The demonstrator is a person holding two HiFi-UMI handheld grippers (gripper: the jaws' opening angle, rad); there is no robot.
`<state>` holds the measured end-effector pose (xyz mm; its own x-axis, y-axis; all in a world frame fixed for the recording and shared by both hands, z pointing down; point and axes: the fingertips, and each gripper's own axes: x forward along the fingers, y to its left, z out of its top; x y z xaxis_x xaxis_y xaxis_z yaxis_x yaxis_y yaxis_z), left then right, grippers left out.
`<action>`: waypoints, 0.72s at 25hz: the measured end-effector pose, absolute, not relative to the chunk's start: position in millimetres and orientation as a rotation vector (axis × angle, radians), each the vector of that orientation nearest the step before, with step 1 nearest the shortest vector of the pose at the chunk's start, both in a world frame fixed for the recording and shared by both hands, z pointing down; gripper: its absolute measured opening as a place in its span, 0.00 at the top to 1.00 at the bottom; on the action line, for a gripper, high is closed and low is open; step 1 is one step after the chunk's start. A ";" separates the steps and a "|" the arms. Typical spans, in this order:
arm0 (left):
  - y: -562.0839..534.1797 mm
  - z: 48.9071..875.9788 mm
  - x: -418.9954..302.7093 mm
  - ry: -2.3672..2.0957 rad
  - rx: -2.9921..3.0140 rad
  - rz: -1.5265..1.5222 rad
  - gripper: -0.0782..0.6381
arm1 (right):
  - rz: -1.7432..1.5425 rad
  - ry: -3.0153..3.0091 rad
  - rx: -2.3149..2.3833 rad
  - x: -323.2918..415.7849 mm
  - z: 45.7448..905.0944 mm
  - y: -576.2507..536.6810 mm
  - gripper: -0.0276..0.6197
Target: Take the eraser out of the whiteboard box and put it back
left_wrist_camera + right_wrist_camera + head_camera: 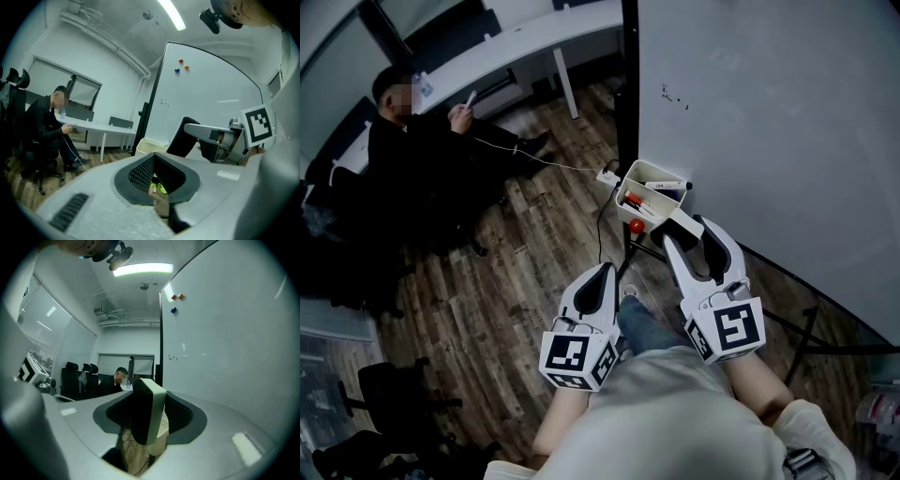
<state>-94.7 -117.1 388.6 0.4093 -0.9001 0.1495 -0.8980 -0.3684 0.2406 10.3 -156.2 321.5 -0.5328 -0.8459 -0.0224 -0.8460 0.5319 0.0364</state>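
Putting the eraser (151,411) back looks like the step in hand: it's out of the whiteboard box (661,167) and hangs just beside the box's near end. The box is hung low at the left edge of the whiteboard (769,122)

To do it well: line the eraser's long side up w/ the box's length first, bring it over the open top rather than at the near wall, then lower it flat. Markers (661,185) already lie inside, so aim for whatever room is beside them, or rest it on top w/o shoving them about. The box is prob. light and only hooked on the board, so go easy, no hard push down or sideways. Let go only once the eraser rests on sth, then back straight out so the pads don't drag it along

Right tool (686,231): jaws well apart but clamped on the eraser, pads on its opposite sides. The eraser stands on edge btw them, dark felt to one side, pale backing to the other. Left tool (602,272): jaws together, nothing btw them, off to the left of the box and touching nothing
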 end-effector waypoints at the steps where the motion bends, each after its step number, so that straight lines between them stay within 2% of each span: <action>1: -119.4 389.0 -95.6 -1.568 2.385 -0.009 0.88 | 0.068 2.749 -1.516 9.3 321.4 -158.7 0.63; 18: -155.3 393.6 -112.7 -1.577 2.365 -0.011 0.89 | 0.062 2.777 -1.514 -8.1 328.9 -199.1 0.63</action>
<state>-112.7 -155.3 393.6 0.3979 -0.9038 0.1572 -0.9017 -0.3537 0.2488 -8.1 -199.1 328.9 -0.5414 -0.8407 0.0005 -0.8399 0.5409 0.0448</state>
